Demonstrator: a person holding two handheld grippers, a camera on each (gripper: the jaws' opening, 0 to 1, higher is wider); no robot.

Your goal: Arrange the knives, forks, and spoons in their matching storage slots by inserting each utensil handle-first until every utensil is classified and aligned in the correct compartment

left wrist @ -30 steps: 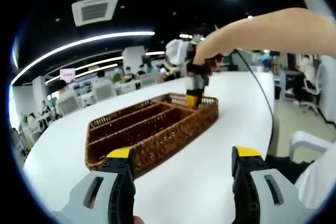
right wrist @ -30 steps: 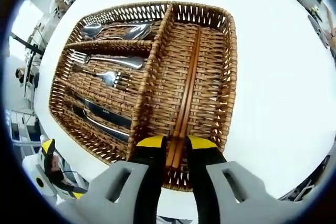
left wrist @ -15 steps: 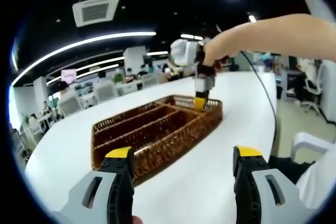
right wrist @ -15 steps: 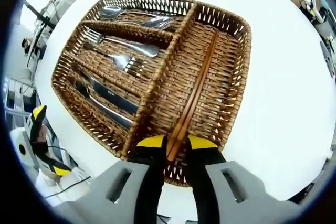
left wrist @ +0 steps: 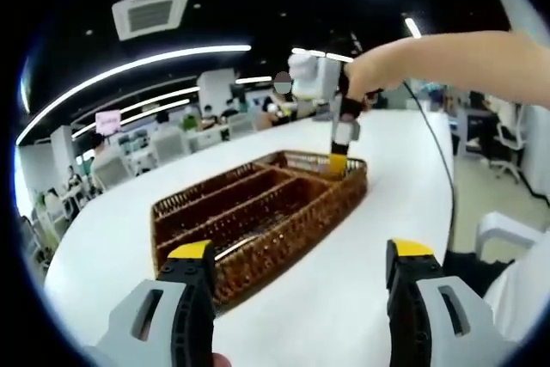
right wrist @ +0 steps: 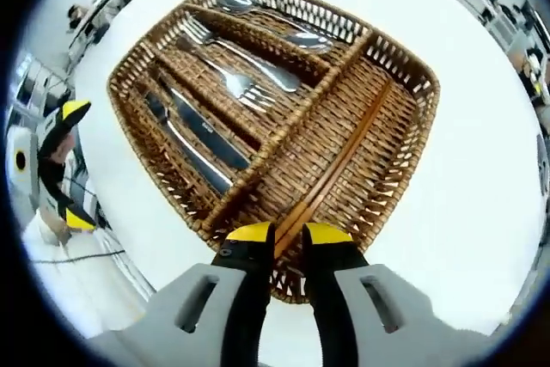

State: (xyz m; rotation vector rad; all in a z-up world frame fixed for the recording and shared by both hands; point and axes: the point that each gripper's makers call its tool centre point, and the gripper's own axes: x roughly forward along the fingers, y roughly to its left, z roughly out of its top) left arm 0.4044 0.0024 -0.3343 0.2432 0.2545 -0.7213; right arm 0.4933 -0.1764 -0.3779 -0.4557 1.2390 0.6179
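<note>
Holding knives (right wrist: 193, 131), forks (right wrist: 232, 70), spoons (right wrist: 275, 27): basket (right wrist: 404, 152); right tongs (right wrist: 282, 234) clamp chopsticks (right wrist: 339, 165); left tongs (left wrist: 301, 255) apart.

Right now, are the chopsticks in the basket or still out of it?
In. The chopsticks lie along the basket's long compartment, with the right tool shut on their near end.

Rough woven wicker basket (right wrist: 404, 139) — glossy metal forks (right wrist: 236, 66), smooth brown wooden chopsticks (right wrist: 331, 169) — on a smooth white table (right wrist: 481, 212).

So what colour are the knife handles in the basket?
Black, on the knives in the right gripper view.
</note>
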